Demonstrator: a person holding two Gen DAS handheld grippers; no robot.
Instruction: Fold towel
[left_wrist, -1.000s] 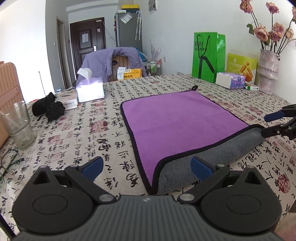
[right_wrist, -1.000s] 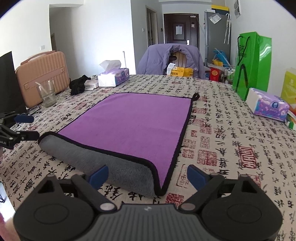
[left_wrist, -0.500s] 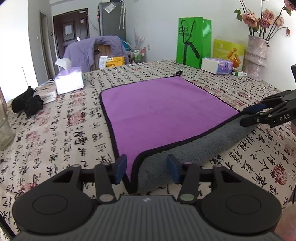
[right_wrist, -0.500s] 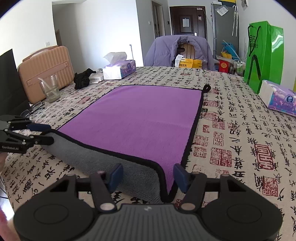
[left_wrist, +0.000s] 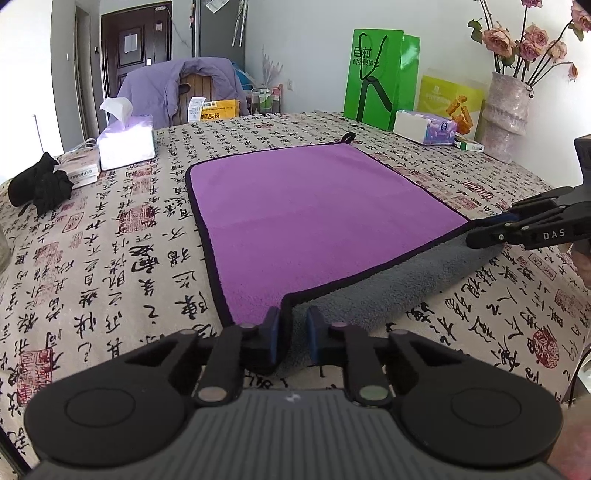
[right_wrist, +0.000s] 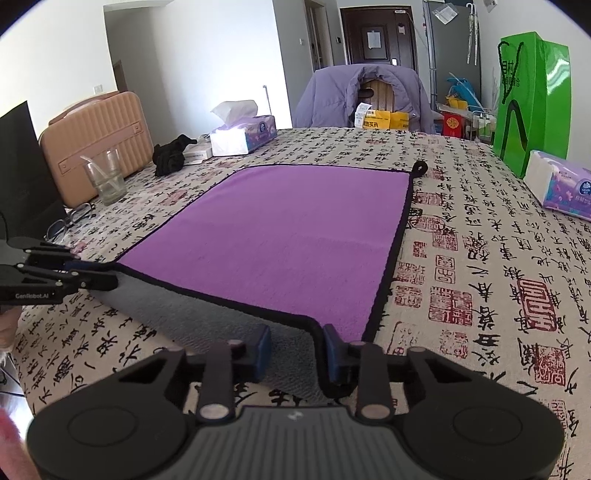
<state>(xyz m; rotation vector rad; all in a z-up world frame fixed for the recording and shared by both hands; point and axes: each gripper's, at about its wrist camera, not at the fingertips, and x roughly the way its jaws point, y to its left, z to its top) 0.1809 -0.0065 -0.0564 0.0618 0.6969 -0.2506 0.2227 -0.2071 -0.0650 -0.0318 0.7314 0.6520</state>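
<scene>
towel (left_wrist: 314, 206) flat mid-table (left_wrist: 110, 258); tissue box (left_wrist: 127, 142) behind-left, vase (left_wrist: 504, 116) behind-right, grippers at its near corners.

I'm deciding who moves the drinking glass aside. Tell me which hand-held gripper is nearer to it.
Left. The left hand-held gripper holds the towel corner on the glass's side of the table; the right hand-held gripper is at the opposite near corner.

We see bare tablecloth (left_wrist: 110, 280) along the table's left and right edges; tissue box (left_wrist: 127, 142), glass (right_wrist: 105, 177) and green bag (right_wrist: 532, 99) crowd its far corners.
</scene>
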